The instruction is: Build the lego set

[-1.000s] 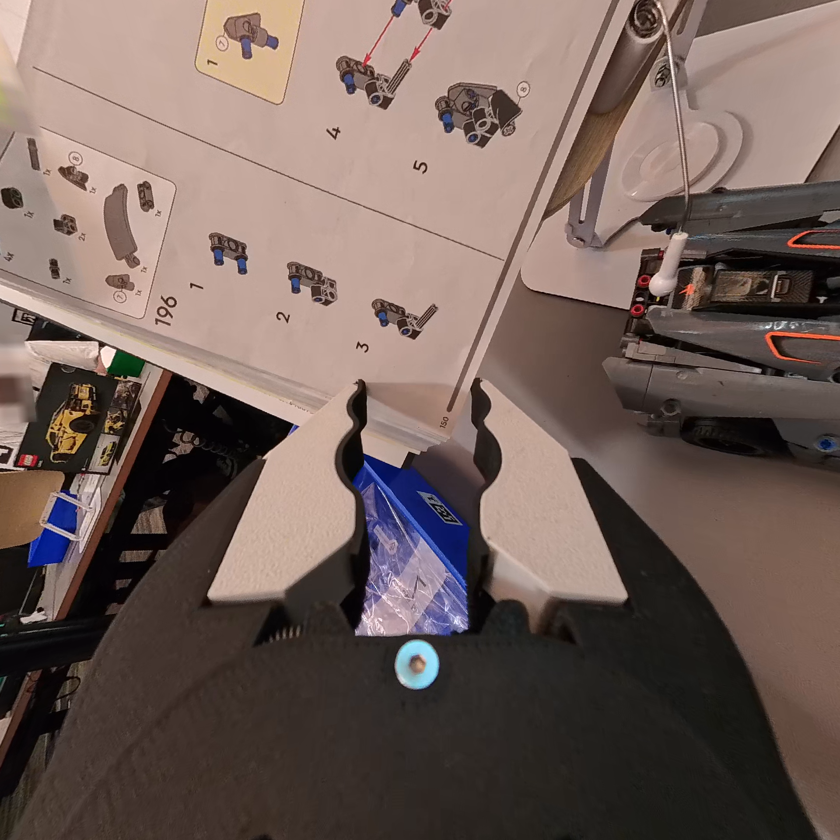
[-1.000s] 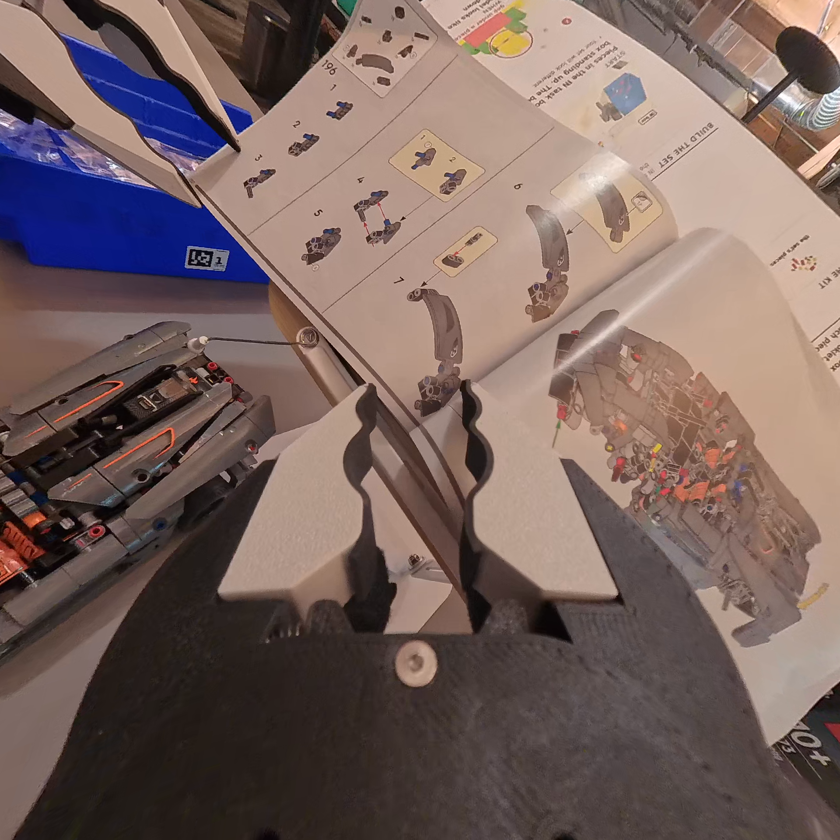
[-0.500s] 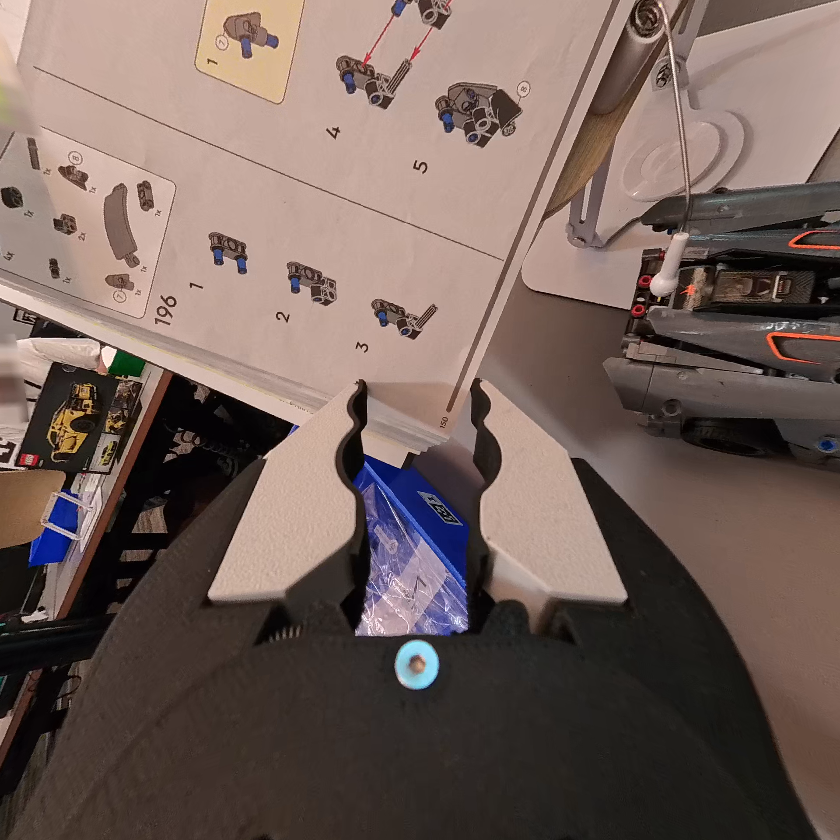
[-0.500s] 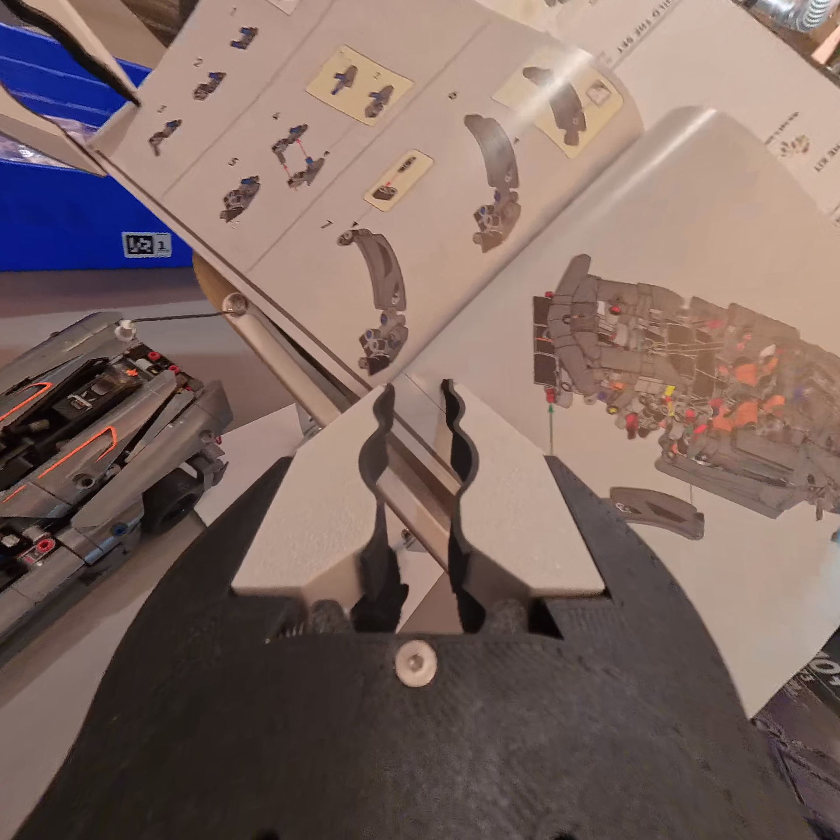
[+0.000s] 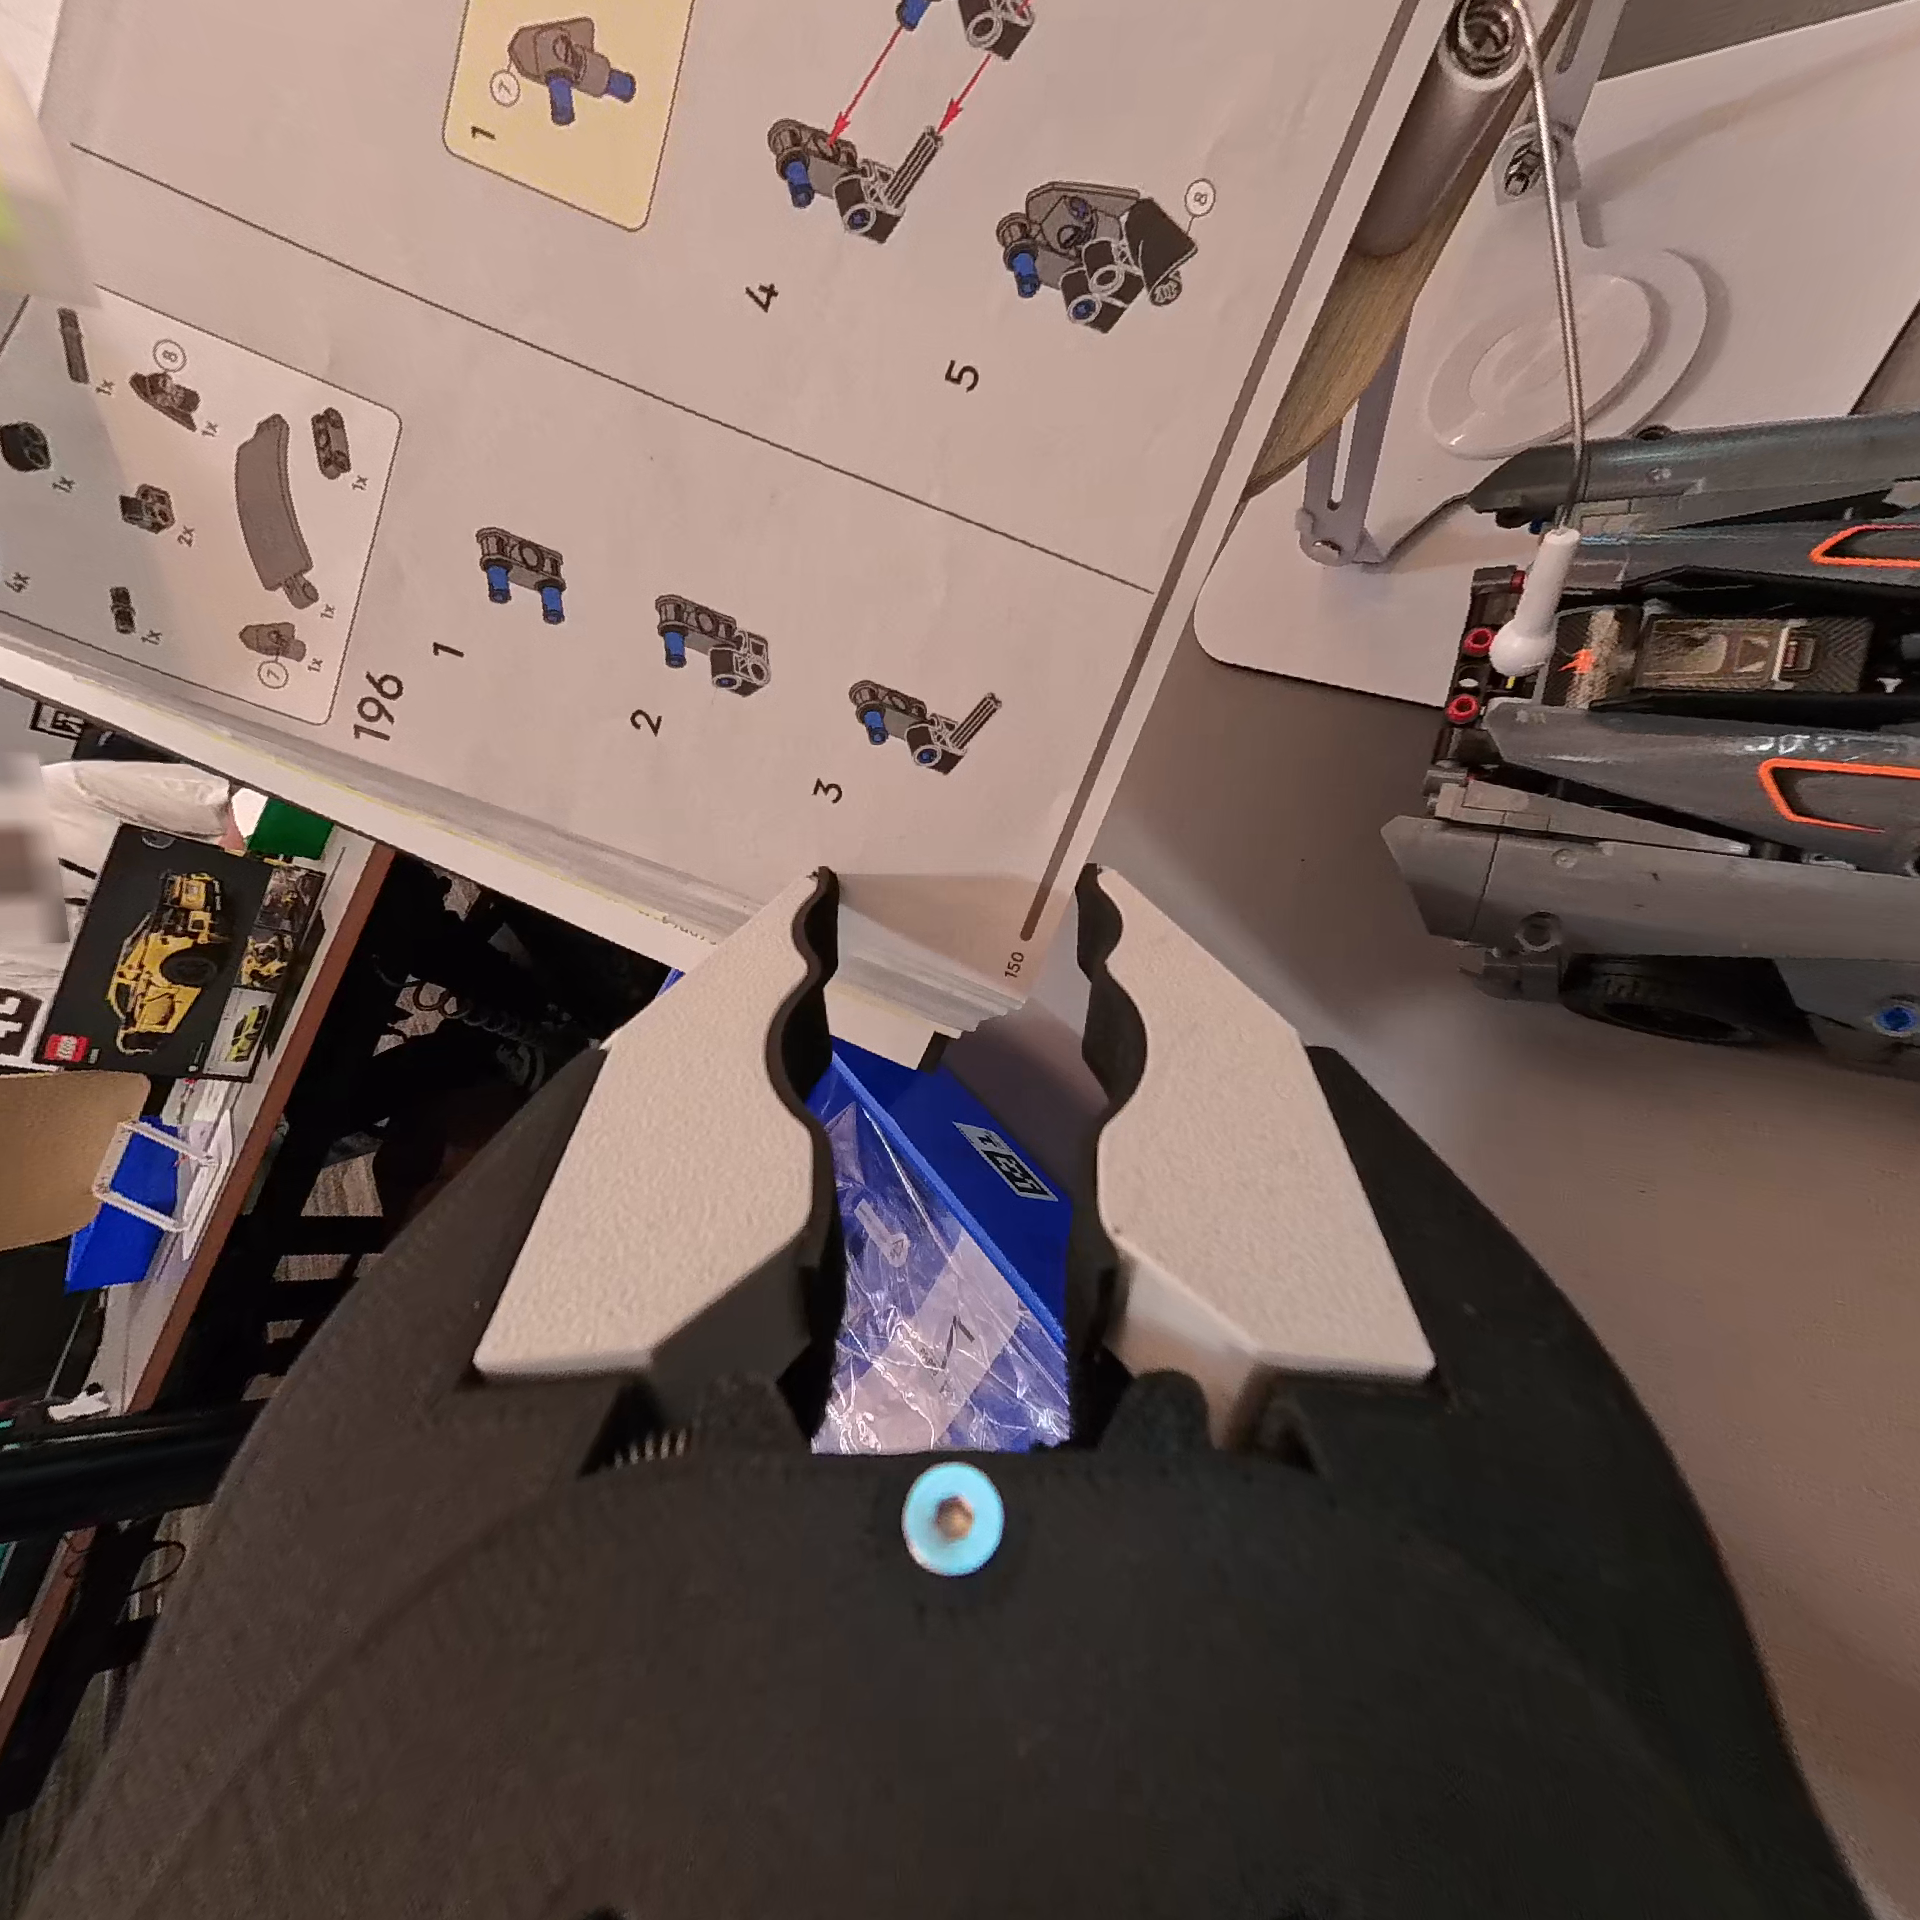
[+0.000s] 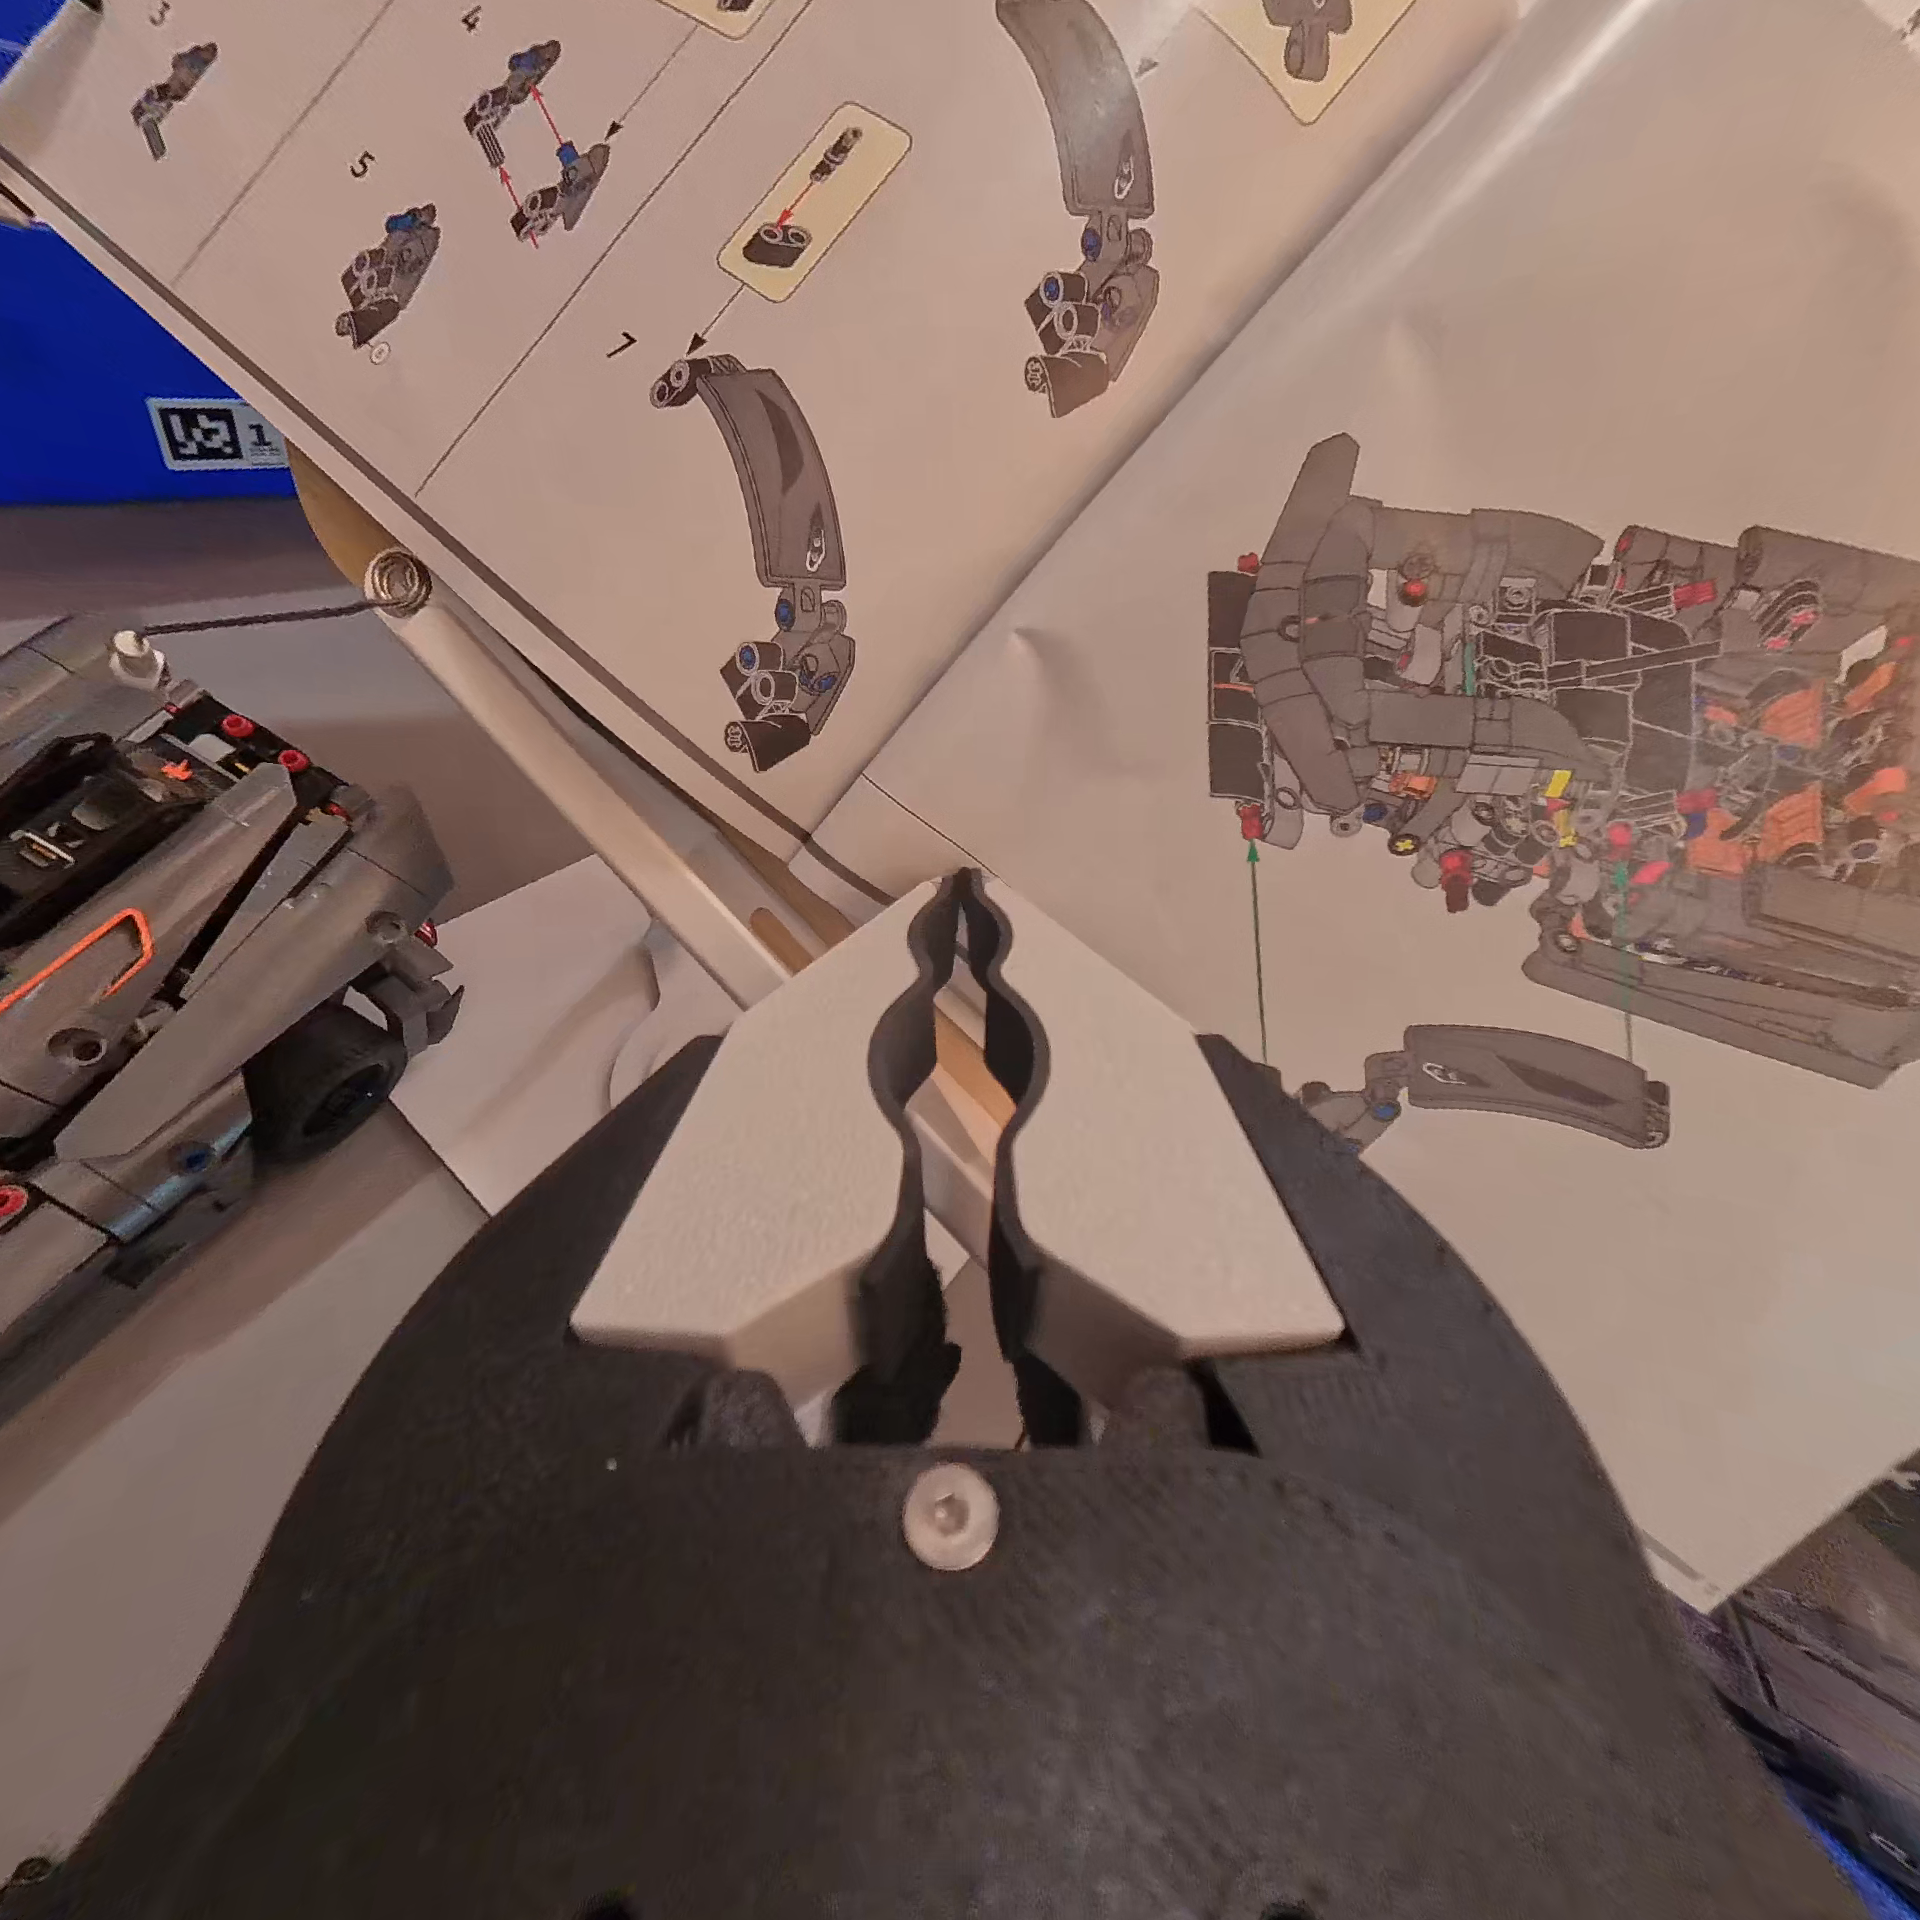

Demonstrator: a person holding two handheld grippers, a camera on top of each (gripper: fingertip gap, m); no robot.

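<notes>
The open instruction booklet point(image 5: 727, 468) leans on a stand. My left gripper point(image 5: 951, 894) is open, with the lower corner of the booklet's left page stack between its fingertips. My right gripper point(image 6: 961, 883) is shut, its tips pinched on the bottom edge of a booklet page point(image 6: 1507, 364) near the spine. The partly built grey car with orange trim point(image 5: 1714, 790) sits on the table right of the booklet in the left wrist view. It shows at the left in the right wrist view point(image 6: 187, 935).
The stand's metal bar point(image 6: 582, 748) and white base point(image 5: 1507, 364) hold the booklet. A wire page clip with a white tip point(image 5: 1532, 623) reaches over the car. A blue bin point(image 5: 997, 1122) holds plastic bags point(image 5: 935, 1351). A boxed set point(image 5: 166, 966) lies beyond the table edge. Spacing between my two grippers at the tips: around 25 centimetres.
My right gripper moved forward to the booklet's bottom edge and closed from open onto the page. My left gripper and the booklet corner have stayed still.
</notes>
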